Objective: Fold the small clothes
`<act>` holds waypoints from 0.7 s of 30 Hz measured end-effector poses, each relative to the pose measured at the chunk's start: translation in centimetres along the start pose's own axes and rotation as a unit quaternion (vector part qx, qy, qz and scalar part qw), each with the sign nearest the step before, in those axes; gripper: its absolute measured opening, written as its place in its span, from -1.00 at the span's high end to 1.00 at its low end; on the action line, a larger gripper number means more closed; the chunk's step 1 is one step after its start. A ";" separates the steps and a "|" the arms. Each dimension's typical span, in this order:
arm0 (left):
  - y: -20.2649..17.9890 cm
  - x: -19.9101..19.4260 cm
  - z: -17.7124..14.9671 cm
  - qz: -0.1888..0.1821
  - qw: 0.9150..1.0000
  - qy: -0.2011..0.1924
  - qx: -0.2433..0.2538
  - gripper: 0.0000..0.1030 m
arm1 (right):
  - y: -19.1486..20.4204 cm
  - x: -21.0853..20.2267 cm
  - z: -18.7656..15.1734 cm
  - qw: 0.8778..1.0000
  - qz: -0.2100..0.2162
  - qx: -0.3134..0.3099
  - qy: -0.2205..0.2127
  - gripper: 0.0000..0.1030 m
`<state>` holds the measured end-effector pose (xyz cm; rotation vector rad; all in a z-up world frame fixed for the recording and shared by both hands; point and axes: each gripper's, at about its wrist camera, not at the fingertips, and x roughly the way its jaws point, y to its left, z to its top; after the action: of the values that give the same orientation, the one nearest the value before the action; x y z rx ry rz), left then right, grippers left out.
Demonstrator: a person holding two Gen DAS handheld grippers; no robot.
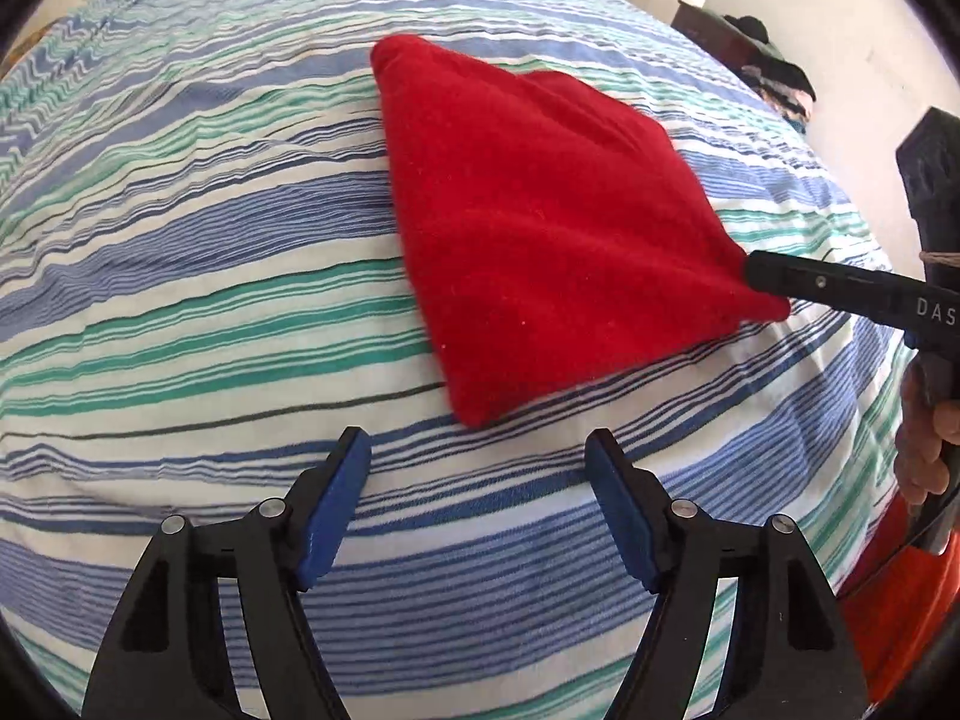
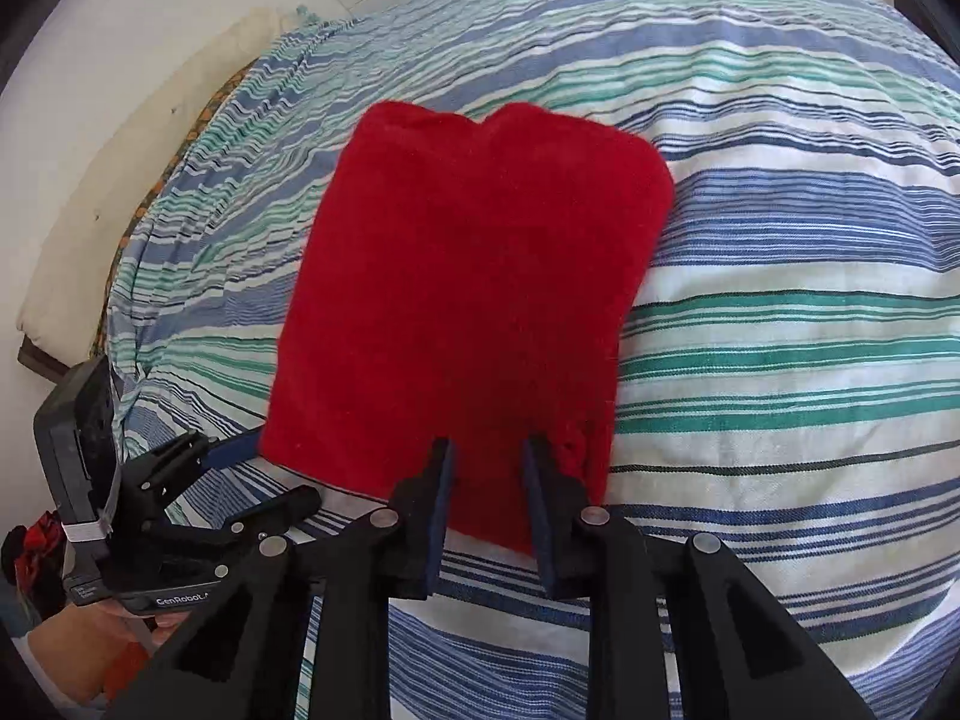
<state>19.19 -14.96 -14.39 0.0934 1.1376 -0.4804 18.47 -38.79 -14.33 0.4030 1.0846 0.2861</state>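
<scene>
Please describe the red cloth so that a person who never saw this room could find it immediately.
Look at the bed covered by a blue, green and white striped sheet. On it lies the red cloth, folded to a rough rectangle, with the right gripper at its near edge. It is the only plain red item on the sheet; the left gripper stands open beside it.

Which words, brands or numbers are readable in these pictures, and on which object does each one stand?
"DAS", cut off by the picture edge: on the right claw, seen from the left wrist.
"GenRobot.A", its end hidden: on the left claw, seen from the right wrist.
A small label beside it: too small to read.
The red cloth and the striped sheet bear no text.
</scene>
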 end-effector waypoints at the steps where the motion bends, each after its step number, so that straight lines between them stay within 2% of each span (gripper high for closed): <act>1: 0.6 -1.0 -0.5 0.004 1.000 -0.005 -0.010 -0.61 | 0.8 -1.9 -0.4 0.999 -0.005 -0.013 -0.034 0.26; 3: 1.4 -2.4 -1.3 0.032 0.999 -0.012 -0.018 -0.64 | 2.5 -5.0 -1.6 0.994 -0.028 -0.036 -0.095 -0.49; 4: 1.4 -2.8 -1.7 0.050 0.998 -0.013 -0.018 -0.64 | 3.0 -6.1 -2.4 0.991 -0.039 -0.044 -0.122 -0.54; 6: 1.7 -3.4 -2.2 0.082 0.996 -0.016 -0.019 -0.64 | 3.8 -7.1 -4.3 0.985 -0.058 -0.060 -0.151 -0.55; 9: 2.1 -4.5 -3.1 0.102 0.994 -0.023 -0.026 -0.64 | 4.3 -7.5 -7.4 0.979 -0.095 -0.066 -0.169 -0.55; 13: 2.0 -5.4 -3.6 0.117 0.992 -0.030 -0.025 -0.64 | 3.3 -7.1 -10.6 0.980 -0.109 -0.023 -0.163 -0.55; 16: 1.9 -6.1 -4.0 0.128 0.991 -0.038 -0.018 -0.64 | 2.2 -7.3 -11.6 0.982 -0.114 -0.004 -0.152 -0.55; 21: 1.8 -6.3 -4.2 0.134 0.990 -0.041 -0.020 -0.64 | 2.3 -7.3 -11.8 0.979 -0.127 -0.016 -0.157 -0.55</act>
<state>14.30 -10.05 -10.87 0.1875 1.0349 -0.2214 4.62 -37.64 -12.30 0.2670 0.8082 0.0111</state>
